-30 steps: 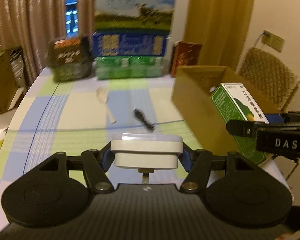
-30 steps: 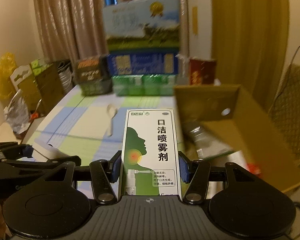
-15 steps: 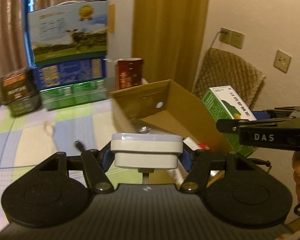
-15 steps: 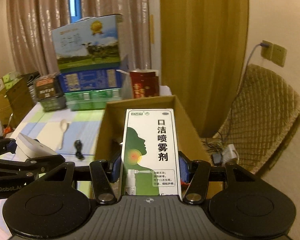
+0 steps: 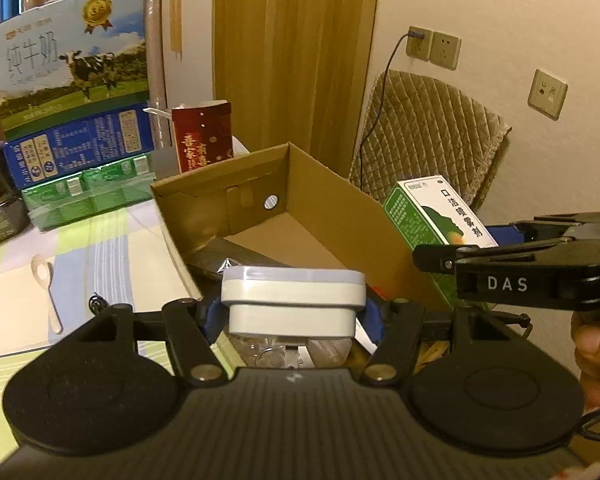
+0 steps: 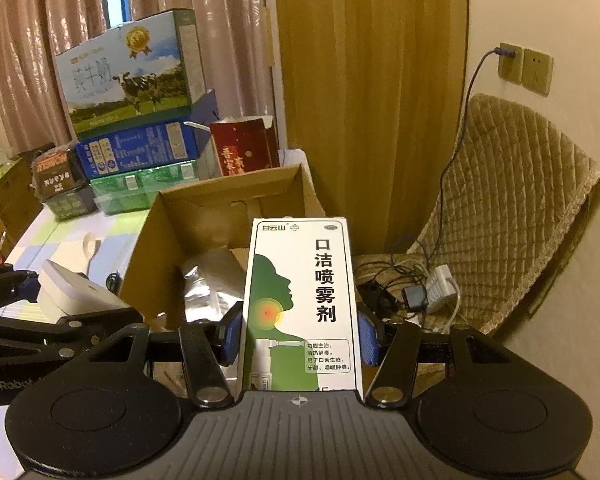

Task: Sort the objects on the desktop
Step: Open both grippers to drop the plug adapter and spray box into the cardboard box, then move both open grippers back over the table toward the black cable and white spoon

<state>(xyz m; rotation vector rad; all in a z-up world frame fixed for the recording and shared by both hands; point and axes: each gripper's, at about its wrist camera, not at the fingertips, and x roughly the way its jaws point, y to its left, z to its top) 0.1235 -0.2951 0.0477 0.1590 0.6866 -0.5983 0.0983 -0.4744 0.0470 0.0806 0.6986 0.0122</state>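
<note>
My left gripper [image 5: 293,314] is shut on a white flat case [image 5: 293,300] and holds it over the near end of an open cardboard box [image 5: 260,184]. My right gripper [image 6: 300,338] is shut on a green and white spray medicine box [image 6: 300,300], held upright above the box's right side. The medicine box [image 5: 436,220] and right gripper also show in the left wrist view. The white case [image 6: 76,292] shows at the left of the right wrist view. Inside the cardboard box [image 6: 228,196] lies a silver foil pouch [image 6: 212,284].
A white spoon [image 5: 46,280] and a black cable [image 5: 97,303] lie on the checked tablecloth left of the box. Stacked milk cartons [image 5: 72,80] and a red box [image 5: 202,140] stand at the back. A padded chair [image 6: 512,220] with chargers stands to the right.
Both grippers swung right from over the table to above the cardboard box, still holding their objects. The box interior now fills the view.
</note>
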